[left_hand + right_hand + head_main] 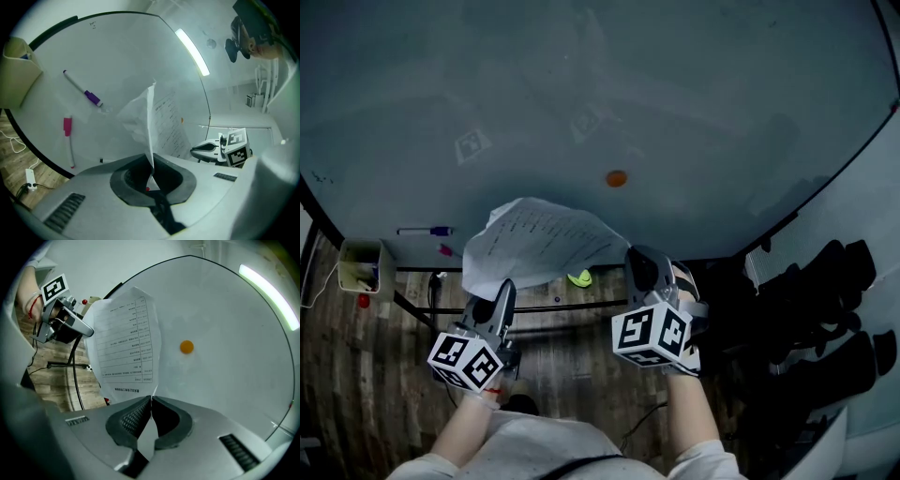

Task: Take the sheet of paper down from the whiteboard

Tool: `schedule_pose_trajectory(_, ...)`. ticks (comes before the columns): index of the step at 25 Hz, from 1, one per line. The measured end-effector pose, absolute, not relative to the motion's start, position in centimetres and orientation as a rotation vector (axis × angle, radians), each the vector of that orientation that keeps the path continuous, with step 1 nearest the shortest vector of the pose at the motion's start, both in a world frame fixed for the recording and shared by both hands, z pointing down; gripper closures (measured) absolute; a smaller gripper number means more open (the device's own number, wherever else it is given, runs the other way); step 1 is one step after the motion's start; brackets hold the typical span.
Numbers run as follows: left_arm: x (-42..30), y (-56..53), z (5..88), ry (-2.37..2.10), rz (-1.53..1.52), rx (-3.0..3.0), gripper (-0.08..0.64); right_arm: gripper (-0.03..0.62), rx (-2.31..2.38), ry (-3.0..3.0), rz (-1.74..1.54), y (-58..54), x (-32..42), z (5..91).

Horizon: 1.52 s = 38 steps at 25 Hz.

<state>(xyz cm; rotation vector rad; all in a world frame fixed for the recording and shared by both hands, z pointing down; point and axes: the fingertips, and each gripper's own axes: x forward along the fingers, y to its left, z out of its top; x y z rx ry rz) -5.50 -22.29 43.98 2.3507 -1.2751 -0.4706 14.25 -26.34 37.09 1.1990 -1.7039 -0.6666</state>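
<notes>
Head view: paper (539,246) edges in fingers (502,305)

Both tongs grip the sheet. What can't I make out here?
Print on the sheet of paper: too small, every view.
Green object: head view, partly behind the sheet, unidentifiable.
Box contents: head view, too small and dim.

I'm seeing the sheet of paper (534,242) hanging in front of the whiteboard (694,103), bowing upward between two pinched edges. My left gripper (503,287) is clamping one edge and my right gripper (635,255) the other. The sheet is showing white, with rows of small print, and is crumpling toward the left side. The orange magnet (616,178) is sitting on bare board, apart from the sheet.
</notes>
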Motion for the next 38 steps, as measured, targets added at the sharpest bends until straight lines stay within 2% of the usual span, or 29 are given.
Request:
schedule_pose_trajectory(17, -3.7, -11.5, 46.1, -1.237, -0.363, 2.351, 0.545, 0.568, 1.203, -1.773, -0.567, -14.6, 16.0, 39.6)
schedule_pose_trajectory(38, -4.6, 1.8, 49.1, -1.169, -0.254, 2.334, 0.545, 0.568, 1.163, -1.844, -0.501, -1.6, 14.6, 42.5)
